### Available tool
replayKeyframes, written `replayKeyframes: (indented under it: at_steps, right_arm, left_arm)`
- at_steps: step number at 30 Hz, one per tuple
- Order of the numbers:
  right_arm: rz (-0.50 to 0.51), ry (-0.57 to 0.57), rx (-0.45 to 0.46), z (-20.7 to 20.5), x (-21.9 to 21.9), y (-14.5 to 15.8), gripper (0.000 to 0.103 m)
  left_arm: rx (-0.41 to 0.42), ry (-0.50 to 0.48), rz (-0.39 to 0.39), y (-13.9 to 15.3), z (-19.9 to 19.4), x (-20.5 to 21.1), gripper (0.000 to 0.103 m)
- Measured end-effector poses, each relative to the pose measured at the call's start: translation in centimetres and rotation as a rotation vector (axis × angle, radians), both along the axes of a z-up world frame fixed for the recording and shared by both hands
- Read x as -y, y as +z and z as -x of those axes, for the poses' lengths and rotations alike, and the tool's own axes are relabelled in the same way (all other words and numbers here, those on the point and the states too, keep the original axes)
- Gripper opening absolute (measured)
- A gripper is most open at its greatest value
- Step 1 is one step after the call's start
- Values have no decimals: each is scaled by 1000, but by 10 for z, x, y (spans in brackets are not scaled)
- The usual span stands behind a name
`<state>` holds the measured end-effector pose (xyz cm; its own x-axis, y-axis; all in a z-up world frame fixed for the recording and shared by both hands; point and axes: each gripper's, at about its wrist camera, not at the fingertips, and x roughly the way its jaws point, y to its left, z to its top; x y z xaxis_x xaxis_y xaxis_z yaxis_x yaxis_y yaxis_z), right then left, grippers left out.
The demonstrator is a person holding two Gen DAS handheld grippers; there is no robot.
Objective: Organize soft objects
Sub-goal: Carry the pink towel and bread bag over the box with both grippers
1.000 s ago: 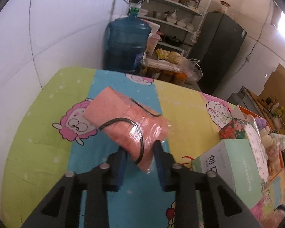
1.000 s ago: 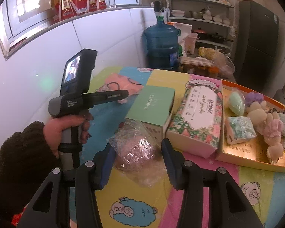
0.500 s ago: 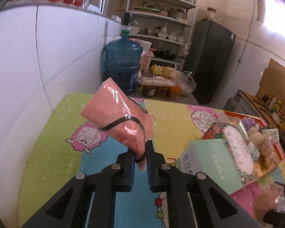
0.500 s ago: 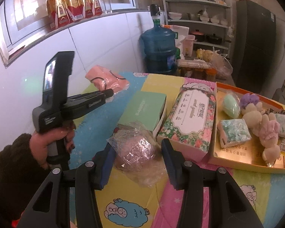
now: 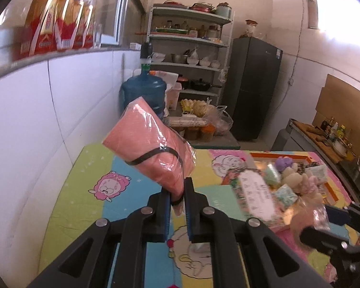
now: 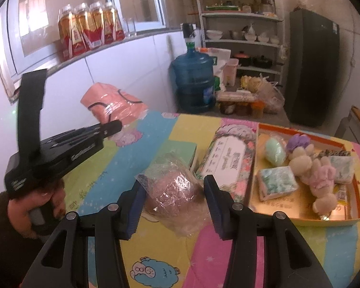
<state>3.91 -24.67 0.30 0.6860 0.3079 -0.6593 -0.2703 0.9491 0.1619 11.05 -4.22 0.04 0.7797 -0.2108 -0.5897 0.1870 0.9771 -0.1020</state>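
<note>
While left tool (image 5: 176, 195) pinches pink packet (image 5: 151, 147) aloft (corner only), tablecloth (image 5: 84, 192) apparently bare beneath

The tissue box (image 5: 256, 196) and wrapped bundle (image 5: 309, 218) were motion-blurred in the left wrist view. The green box (image 6: 180, 147) was partly hidden behind the bundle. Shelf (image 6: 239, 14) contents were too small to identify.

The wrapped cloth (image 5: 153, 153) is salmon pink (banded in black); the tablecloth (image 6: 156, 247) bears pastel stripes with cartoon sheep; the tissue box (image 6: 230, 156) is floral.
</note>
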Motion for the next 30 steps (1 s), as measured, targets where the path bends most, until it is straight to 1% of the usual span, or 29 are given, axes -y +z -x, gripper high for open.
replayKeyframes:
  at_steps: [6, 11, 16, 24, 30]
  right_arm:
    - [9, -43, 42, 7, 24, 17, 50]
    - [16, -95, 64, 14, 54, 27, 50]
    - [29, -156, 82, 19, 92, 34, 50]
    - [54, -240, 85, 18, 158, 34, 50]
    - [67, -270, 73, 7, 205, 27, 50]
  left_arm:
    - [27, -31, -14, 20, 14, 28, 10]
    - [30, -52, -13, 30, 21, 57, 10]
    - [26, -87, -1, 34, 27, 91, 10]
    - [0, -175, 15, 26, 32, 160, 10]
    - [-40, -222, 32, 10, 28, 212, 10]
